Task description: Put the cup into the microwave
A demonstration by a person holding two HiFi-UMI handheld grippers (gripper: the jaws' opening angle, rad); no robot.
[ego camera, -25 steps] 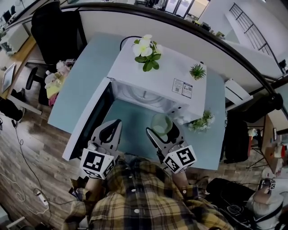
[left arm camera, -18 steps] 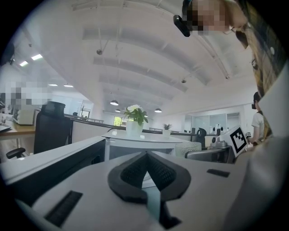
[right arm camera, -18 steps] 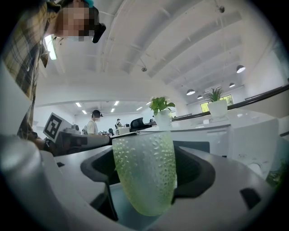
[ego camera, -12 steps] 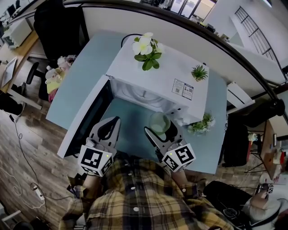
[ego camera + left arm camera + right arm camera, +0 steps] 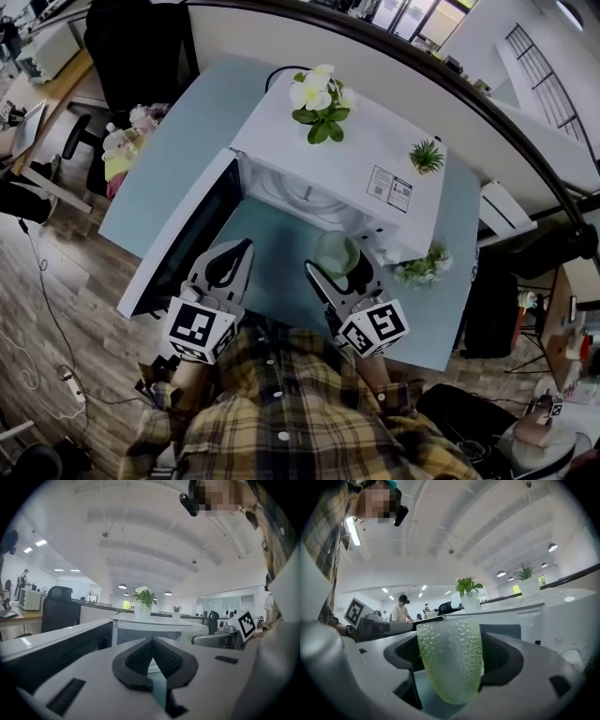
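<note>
Table (image 5: 178, 187) front edge: right gripper (image 5: 339, 272) grips cup (image 5: 450, 658) before open microwave (image 5: 375, 155).

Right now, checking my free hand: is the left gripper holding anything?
No, the left gripper has its jaws meeting at the tips, nothing between them.

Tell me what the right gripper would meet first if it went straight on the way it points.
Likely the open mouth of the microwave: the right gripper, shut on the cup, points at it with nothing seen between. Depth is hard to judge.
</note>
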